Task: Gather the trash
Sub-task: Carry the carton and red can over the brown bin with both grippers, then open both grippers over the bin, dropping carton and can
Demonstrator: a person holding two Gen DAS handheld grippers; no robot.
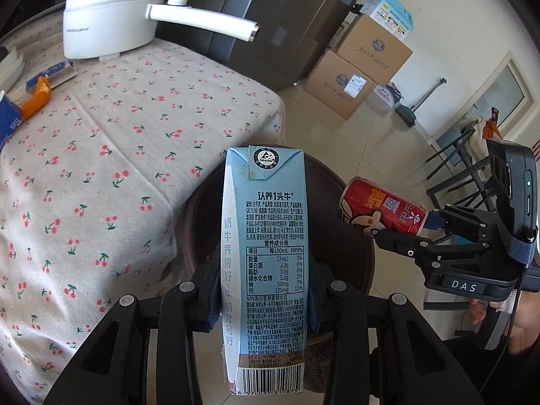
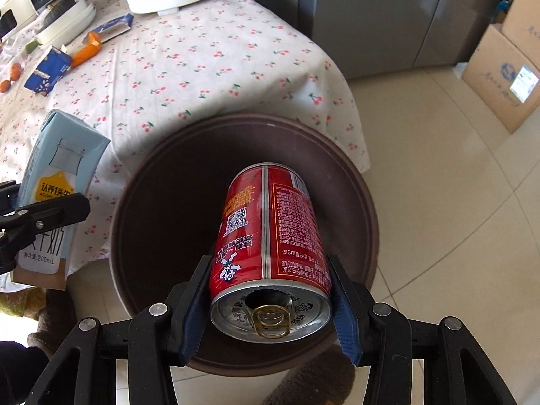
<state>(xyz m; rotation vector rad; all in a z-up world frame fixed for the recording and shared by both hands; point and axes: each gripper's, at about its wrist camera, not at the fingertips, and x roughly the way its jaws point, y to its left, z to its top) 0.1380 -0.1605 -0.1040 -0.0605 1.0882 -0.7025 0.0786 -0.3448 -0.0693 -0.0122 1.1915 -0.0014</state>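
Observation:
My left gripper (image 1: 265, 300) is shut on a light blue milk carton (image 1: 265, 253) and holds it upright over a dark brown round bin (image 1: 351, 202) beside the table. The carton also shows at the left of the right wrist view (image 2: 57, 182). My right gripper (image 2: 270, 307) is shut on an opened red drink can (image 2: 270, 236), held over the mouth of the bin (image 2: 162, 202). In the left wrist view the can (image 1: 381, 211) and right gripper (image 1: 425, 227) are at the right.
A table with a cherry-print cloth (image 1: 118, 128) holds a white electric pot (image 1: 111, 17), a dark blue carton (image 2: 49, 72), an orange wrapper (image 2: 87, 49) and plates (image 2: 64, 22). Cardboard boxes (image 1: 357, 67) and a grey fridge (image 1: 287, 17) stand on the tiled floor.

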